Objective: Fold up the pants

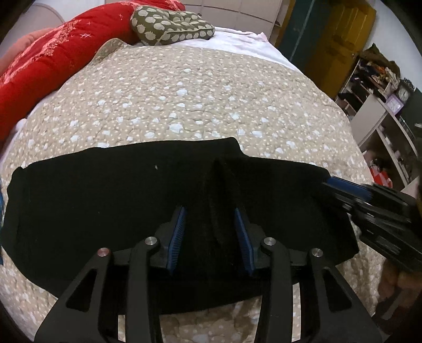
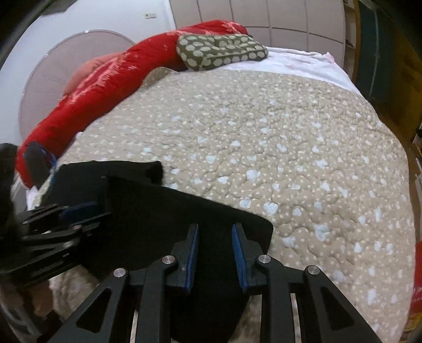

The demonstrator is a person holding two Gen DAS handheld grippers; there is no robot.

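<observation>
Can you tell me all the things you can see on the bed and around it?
pants: one, black, flat across the near side of the bed.
quilt: one, beige with pale spots, covering the bed.
sheet: one, white, at the far end.
pillow: one, olive with pale dots, far end.
red blanket: one, red, along the left edge.
shelves: cluttered, white, right of the bed.
left gripper: one, black with blue fingers, open around a ridge of pants.
right gripper: one, black with blue fingers, open over the pants' end.
</observation>
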